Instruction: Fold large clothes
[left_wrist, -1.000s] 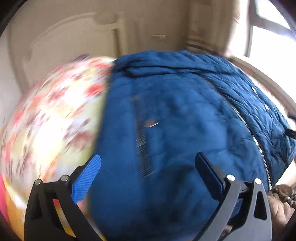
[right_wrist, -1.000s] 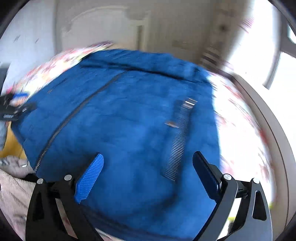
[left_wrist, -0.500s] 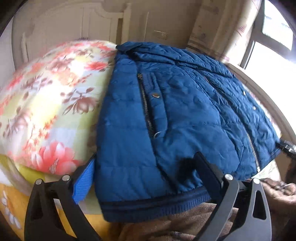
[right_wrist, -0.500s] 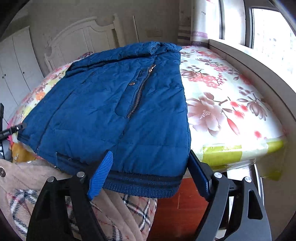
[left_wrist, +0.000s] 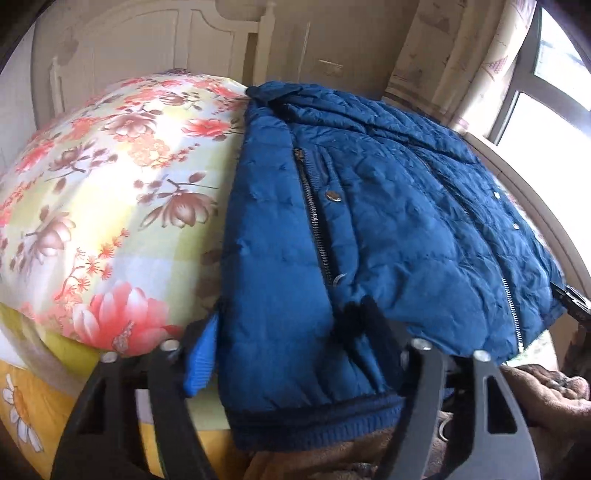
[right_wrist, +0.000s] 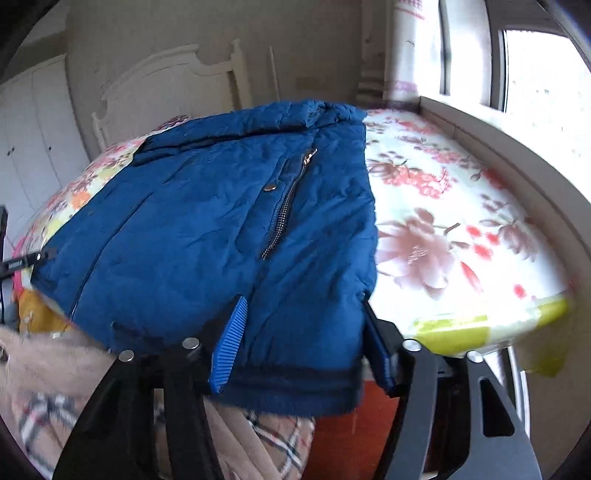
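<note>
A large, deep-blue quilted puffer jacket (left_wrist: 388, 229) lies spread flat on the bed, front side up, collar toward the headboard and hem toward the foot. The puffy nylon is wrinkled and stitched in small panels. A metal zipper (left_wrist: 317, 221) runs slantwise down each chest side, with round snap buttons (left_wrist: 334, 195) beside it, and the main zipper runs down the middle. The darker ribbed knit hem (right_wrist: 295, 387) hangs just over the foot edge of the mattress. In the right wrist view the collar (right_wrist: 321, 110) looks bunched and folded down at the far end.
</note>
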